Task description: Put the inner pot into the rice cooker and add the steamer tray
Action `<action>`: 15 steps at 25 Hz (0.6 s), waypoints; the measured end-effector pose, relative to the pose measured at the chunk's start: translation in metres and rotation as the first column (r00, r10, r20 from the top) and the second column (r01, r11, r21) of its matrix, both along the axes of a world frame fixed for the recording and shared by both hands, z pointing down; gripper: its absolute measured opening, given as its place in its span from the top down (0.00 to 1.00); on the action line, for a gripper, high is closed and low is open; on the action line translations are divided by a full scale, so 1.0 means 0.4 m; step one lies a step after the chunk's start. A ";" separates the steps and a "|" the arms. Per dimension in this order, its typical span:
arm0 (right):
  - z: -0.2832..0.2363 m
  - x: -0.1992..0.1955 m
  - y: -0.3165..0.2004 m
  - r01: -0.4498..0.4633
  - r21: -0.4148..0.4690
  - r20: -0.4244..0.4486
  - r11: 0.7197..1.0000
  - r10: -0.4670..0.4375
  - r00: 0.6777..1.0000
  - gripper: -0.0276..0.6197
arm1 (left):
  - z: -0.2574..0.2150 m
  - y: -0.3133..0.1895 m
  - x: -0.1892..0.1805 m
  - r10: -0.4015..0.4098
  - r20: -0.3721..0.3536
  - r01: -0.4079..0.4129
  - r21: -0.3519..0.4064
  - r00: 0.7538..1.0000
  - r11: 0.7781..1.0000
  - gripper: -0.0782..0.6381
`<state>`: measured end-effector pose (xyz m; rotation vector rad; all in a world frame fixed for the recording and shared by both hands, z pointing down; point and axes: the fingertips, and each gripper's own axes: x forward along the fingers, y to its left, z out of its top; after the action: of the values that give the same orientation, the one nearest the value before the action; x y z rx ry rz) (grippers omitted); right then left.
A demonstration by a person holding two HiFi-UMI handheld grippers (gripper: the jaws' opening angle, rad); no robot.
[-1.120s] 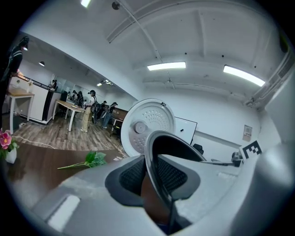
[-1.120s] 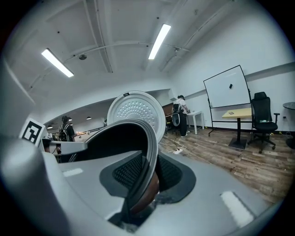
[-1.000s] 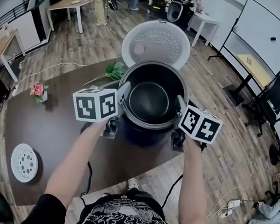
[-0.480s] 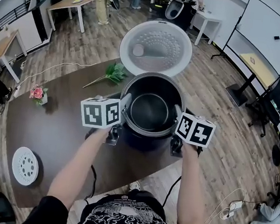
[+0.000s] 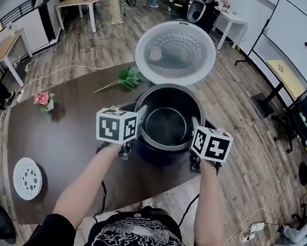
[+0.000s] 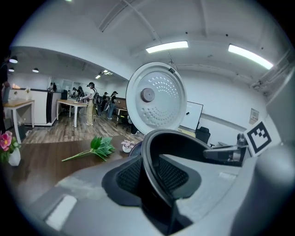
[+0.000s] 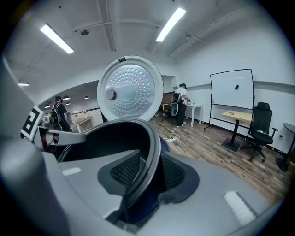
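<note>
Dark metal pot down in its cooker, steamer tray not yet added.

At the far left of the brown bench point(image 5: 64, 137) lies the white round perforated steamer tray point(image 5: 27, 178). It looks light, stiff and flat, so it is probably best nipped at its edge. The left hand-held gripper point(image 5: 141, 115) has its ribbed pads clenched on the thin rolled rim of the dark metal inner pot point(image 5: 166, 125). The pot sits low inside the dark blue rice cooker point(image 5: 158, 154), below the raised white dimpled lid point(image 5: 175, 52). It looks rigid, smooth and likely slippery, with some weight — opposite points on the rim seem the sound hold. The right hand-held gripper point(image 5: 195, 127) has just been opening its jaws; the rim stands between them, released, with a gap showing at one pad.
</note>
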<state>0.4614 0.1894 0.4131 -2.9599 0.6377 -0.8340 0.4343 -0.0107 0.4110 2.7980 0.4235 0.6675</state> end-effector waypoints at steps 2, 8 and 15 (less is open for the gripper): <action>0.004 0.003 0.001 0.007 -0.017 0.007 1.000 -0.007 1.000 0.77 | 0.005 0.002 0.002 0.001 -0.004 0.000 0.034 1.000 0.999 0.74; 0.005 0.003 0.001 0.003 -0.019 0.018 1.000 -0.003 1.000 0.76 | 0.009 0.000 0.004 0.000 -0.002 0.000 0.038 1.000 0.999 0.74; 0.009 0.007 0.018 -0.005 -0.116 -0.040 0.993 0.000 0.999 0.73 | 0.011 0.004 0.004 0.020 -0.010 -0.020 0.062 1.000 0.998 0.70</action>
<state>0.4642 0.1965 0.4169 -3.0873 0.6069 -0.8426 0.4359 -0.0091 0.4153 2.8601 0.4407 0.6813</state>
